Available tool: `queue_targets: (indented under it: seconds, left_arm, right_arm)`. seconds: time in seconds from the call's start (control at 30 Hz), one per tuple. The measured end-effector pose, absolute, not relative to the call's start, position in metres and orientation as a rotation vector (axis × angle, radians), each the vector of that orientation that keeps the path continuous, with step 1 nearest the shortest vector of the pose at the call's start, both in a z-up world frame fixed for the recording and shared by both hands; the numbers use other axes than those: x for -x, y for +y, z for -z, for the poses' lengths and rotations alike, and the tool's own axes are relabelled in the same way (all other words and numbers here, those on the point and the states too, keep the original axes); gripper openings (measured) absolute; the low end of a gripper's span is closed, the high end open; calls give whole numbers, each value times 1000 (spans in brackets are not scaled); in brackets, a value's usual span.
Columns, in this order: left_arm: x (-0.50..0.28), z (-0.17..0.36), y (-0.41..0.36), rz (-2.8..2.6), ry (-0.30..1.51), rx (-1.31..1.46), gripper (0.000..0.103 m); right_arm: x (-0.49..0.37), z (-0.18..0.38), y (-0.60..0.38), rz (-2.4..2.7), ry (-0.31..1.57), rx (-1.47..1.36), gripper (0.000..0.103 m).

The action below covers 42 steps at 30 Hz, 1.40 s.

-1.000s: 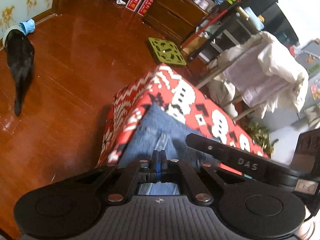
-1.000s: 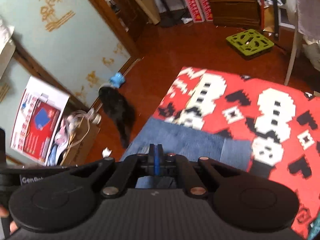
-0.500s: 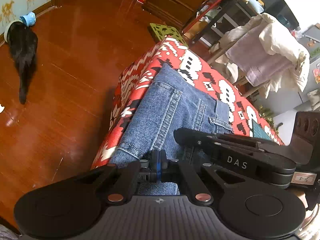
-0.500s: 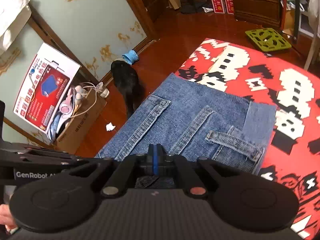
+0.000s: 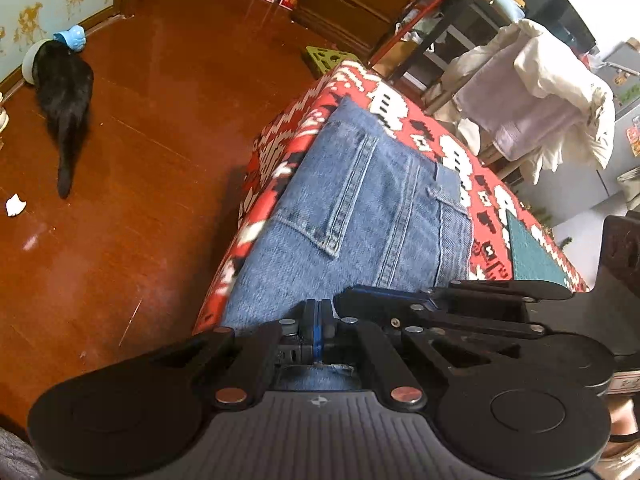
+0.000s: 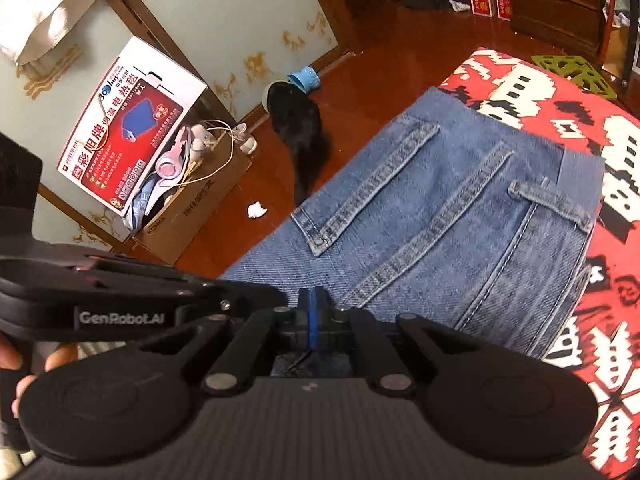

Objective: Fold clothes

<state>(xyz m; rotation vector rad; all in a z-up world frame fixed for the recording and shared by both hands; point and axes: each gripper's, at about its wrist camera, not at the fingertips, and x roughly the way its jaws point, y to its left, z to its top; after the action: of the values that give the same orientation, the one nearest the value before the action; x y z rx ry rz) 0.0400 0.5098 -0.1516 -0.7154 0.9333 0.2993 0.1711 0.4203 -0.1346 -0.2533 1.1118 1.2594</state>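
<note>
The left gripper [image 5: 318,322] is pinching the near edge of the jeans [image 5: 360,208], its two fingers pressed flat together with a sliver of denim showing just below them. The right gripper [image 6: 313,316] is doing the same — fingers closed tight on the near hem of the jeans [image 6: 460,216], frayed thread visible beneath. The jeans are lying folded on a red, white and black patterned cover [image 5: 452,152], their near end lifted toward both grippers. The long axis is running from the grippers away toward the far edge of the cover; the back pocket and seams are running along that same line, and the belt loop is sitting toward the right side. The left wrist view alone is showing a chair draped with pale cloths [image 5: 532,92], a teal cloth [image 5: 528,248] resting on the cover's right part, and the right gripper's body crossing the lower right. The right wrist view alone is showing a printed carton [image 6: 124,128] leaning on the wall, a cardboard box [image 6: 192,208] of cables and headphones, and the person's fingers [image 6: 12,360] at the left edge. Both views are showing a black cat [image 5: 64,92] at a bowl by the wall and a green mat [image 6: 576,70] on the wooden floor [image 5: 140,200].
</note>
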Motion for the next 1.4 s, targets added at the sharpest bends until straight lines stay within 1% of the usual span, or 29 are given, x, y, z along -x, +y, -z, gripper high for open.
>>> queue_targets:
  seconds: [0.1, 0.3, 0.57, 0.73, 0.83, 0.97, 1.1, 1.27, 1.4]
  left_arm:
    - [-37, 150, 505, -298, 931, 686, 1]
    - [-27, 152, 501, -300, 929, 675, 1]
    - [-21, 152, 492, -311, 918, 640, 2]
    - [-13, 158, 485, -325, 957, 623, 1]
    - [-7, 152, 480, -317, 915, 600, 0]
    - [-3, 134, 470, -295, 841, 579, 0]
    - [-17, 122, 464, -259, 787, 581, 0]
    - [-43, 134, 461, -245, 808, 588, 0]
    - [-50, 148, 454, -245, 835, 566, 1]
  right_arm:
    - [-173, 131, 412, -1240, 1144, 201, 0]
    - [-166, 122, 391, -1258, 1133, 217, 0]
    - [-167, 127, 360, -1258, 1149, 179, 0]
    - [-170, 130, 346, -1239, 1146, 169, 0]
    - [-175, 129, 337, -1218, 1173, 145, 2]
    - [-172, 122, 324, -1219, 1134, 141, 2]
    - [-168, 113, 323, -1221, 1080, 138, 2]
    - [-165, 110, 339, -1220, 1039, 140, 2]
    - [-161, 124, 351, -1204, 1030, 193, 1]
